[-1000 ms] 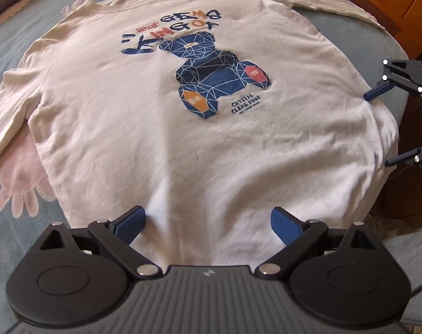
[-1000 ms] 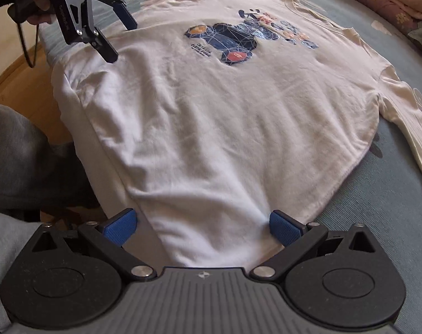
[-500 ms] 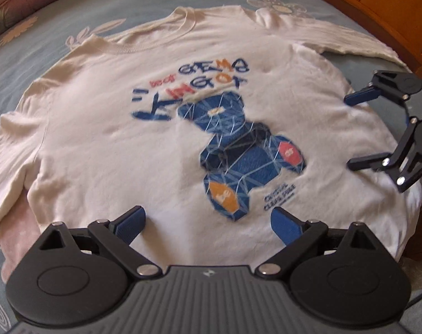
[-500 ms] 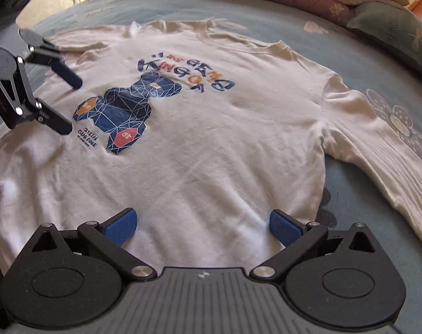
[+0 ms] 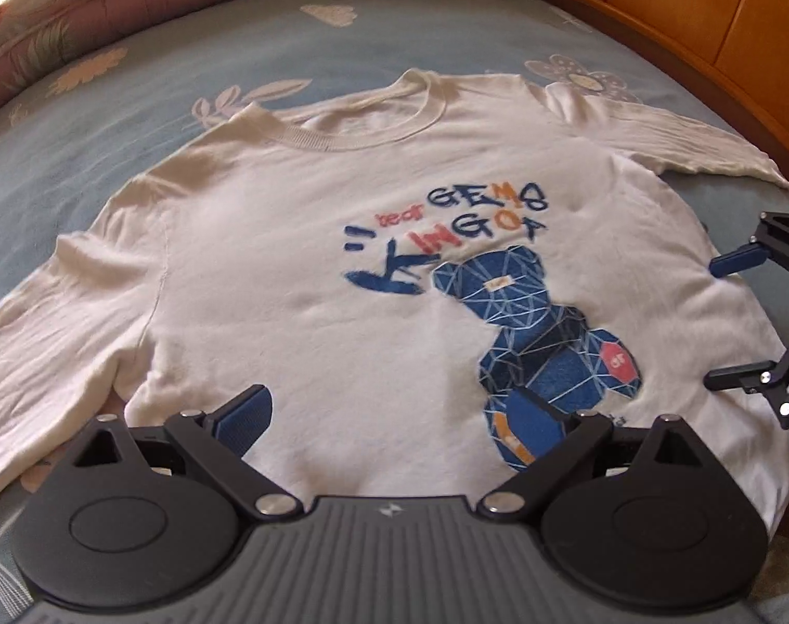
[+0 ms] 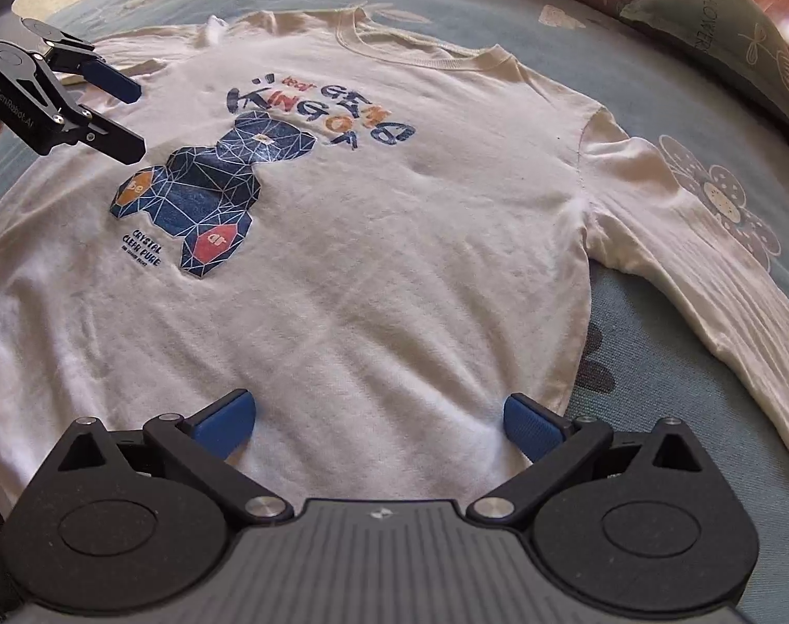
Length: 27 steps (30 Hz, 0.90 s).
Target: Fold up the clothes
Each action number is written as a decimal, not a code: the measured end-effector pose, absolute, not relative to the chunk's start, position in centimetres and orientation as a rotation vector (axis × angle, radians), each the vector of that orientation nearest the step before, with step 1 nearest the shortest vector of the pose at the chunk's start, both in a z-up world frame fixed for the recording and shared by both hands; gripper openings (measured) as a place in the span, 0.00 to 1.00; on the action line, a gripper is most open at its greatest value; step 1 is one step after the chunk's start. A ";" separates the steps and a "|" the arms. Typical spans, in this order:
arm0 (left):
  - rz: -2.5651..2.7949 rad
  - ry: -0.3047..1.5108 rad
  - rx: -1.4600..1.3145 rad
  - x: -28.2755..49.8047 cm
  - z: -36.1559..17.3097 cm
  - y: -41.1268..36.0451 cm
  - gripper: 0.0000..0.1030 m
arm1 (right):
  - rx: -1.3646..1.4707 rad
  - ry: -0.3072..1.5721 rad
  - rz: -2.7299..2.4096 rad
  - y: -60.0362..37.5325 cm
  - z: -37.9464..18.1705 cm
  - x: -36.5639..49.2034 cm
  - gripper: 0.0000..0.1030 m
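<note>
A white long-sleeved shirt with a blue bear print lies spread flat, front up, on the bed. Its collar points away from me and a sleeve stretches out on each side. My left gripper hovers open over the shirt's lower chest with nothing between its blue pads. My right gripper is open too, above the shirt's lower body beside the side seam. Each wrist view shows the other: the right gripper at the shirt's right edge, the left gripper over the far-left shoulder area.
The blue flowered bedsheet lies under the shirt. A pink floral quilt and a green pillow sit along the far side. A wooden bed frame borders the right. The right sleeve trails toward the bed's edge.
Both grippers have travelled from the hem up over the shirt toward its chest. They stayed open and the shirt has not been moved.
</note>
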<state>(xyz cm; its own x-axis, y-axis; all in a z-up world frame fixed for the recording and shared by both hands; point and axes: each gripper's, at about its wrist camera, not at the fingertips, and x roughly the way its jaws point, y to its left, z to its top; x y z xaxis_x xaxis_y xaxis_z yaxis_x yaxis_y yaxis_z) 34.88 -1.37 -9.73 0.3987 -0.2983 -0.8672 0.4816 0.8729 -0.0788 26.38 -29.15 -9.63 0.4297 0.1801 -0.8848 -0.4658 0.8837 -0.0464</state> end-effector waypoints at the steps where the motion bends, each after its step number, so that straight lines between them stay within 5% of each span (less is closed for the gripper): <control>1: -0.497 1.052 0.179 35.1 -9.7 -1.0 0.94 | -0.297 1.029 0.391 -28.9 -8.9 26.8 1.00; 13: -0.517 0.985 0.123 39.1 -8.9 0.9 0.94 | -0.074 0.910 0.041 -26.6 -9.8 35.8 1.00; 27: -0.471 1.033 0.112 40.3 -10.1 0.2 0.94 | -0.082 0.825 0.045 -29.1 -7.7 34.4 1.00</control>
<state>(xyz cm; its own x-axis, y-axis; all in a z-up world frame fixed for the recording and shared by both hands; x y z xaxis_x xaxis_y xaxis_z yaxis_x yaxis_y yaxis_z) 40.26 0.15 -10.07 0.4222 -0.3232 -0.8469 0.4268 0.8951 -0.1288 34.38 -29.14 -7.73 0.6776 0.0084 -0.7354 -0.0724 0.9958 -0.0553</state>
